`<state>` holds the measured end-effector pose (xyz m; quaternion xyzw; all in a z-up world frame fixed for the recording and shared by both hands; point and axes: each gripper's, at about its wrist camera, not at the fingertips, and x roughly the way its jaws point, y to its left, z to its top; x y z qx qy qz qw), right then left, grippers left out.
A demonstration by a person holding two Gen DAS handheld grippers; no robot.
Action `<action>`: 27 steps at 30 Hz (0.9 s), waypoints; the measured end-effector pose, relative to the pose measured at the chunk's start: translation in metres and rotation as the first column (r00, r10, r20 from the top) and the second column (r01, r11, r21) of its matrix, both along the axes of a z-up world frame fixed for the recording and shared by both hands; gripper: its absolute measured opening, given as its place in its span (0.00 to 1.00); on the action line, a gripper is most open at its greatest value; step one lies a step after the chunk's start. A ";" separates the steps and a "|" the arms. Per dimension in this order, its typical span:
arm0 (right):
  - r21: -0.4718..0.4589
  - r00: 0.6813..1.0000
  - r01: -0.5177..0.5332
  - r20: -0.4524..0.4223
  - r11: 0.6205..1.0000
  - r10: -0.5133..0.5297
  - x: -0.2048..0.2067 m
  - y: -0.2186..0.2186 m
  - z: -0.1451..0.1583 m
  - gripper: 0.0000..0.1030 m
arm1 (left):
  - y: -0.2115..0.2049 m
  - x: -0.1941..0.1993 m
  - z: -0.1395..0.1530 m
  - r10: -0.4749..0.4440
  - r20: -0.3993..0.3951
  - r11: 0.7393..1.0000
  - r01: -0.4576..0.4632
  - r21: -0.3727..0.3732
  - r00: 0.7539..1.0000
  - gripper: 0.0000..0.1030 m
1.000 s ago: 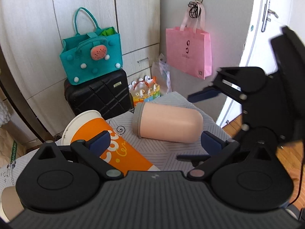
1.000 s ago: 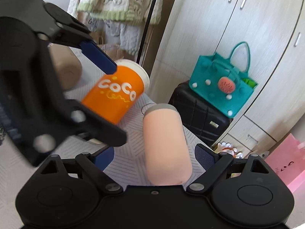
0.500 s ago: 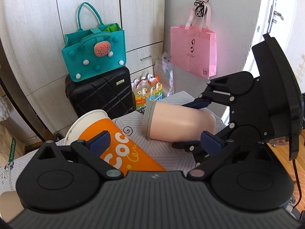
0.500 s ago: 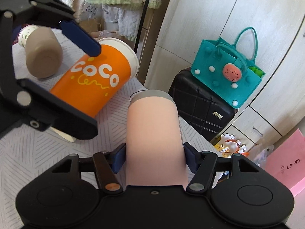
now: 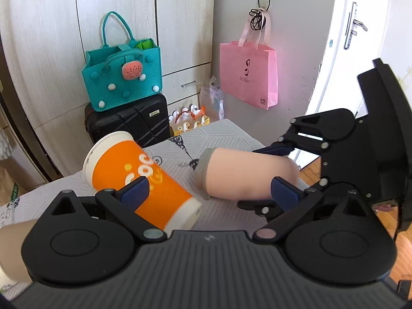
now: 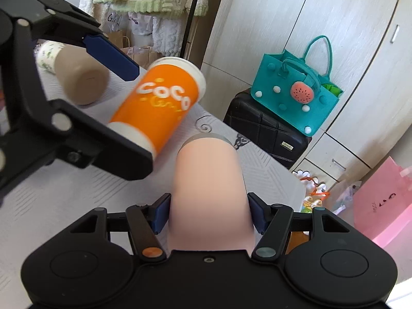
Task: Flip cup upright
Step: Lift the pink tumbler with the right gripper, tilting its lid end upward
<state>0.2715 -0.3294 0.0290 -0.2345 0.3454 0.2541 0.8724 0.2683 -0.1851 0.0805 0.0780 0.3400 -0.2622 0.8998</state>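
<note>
A peach cup with a grey rim lies on its side on the patterned tablecloth. My right gripper is shut on the peach cup near its closed end, one blue pad on each side; it shows from the side in the left wrist view. An orange "COCO" paper cup lies on its side to the left of the peach cup. My left gripper is open, its fingers spread wide around the orange cup's base end without gripping it; it also shows in the right wrist view.
A brown paper cup lies on its side farther left on the table. Beyond the table's far edge stand a black suitcase with a teal bag on top, a hanging pink bag and wardrobe doors.
My right gripper moved in around the peach cup and shut on it. The left gripper shifted, so the orange cup now sits farther between its open fingers.
</note>
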 end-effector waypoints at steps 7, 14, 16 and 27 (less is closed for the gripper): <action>-0.014 0.998 0.053 0.019 0.998 -0.053 -0.048 0.009 0.010 0.66 | 0.016 -0.041 0.001 -0.001 -0.015 1.000 0.001 -0.016 1.000 0.99; -0.005 0.997 0.055 0.062 0.998 -0.054 -0.096 0.018 0.023 0.66 | 0.031 -0.083 0.000 -0.037 -0.028 0.999 0.037 -0.012 0.999 0.99; -0.005 0.996 0.041 0.075 0.999 -0.041 -0.108 0.023 0.027 0.66 | 0.039 -0.094 -0.001 -0.038 -0.023 0.999 0.038 -0.009 0.999 1.00; 0.041 0.992 -0.091 0.089 0.995 0.087 -0.140 0.070 0.042 0.66 | 0.118 -0.133 0.008 0.046 -0.032 0.998 -0.047 -0.035 0.998 1.00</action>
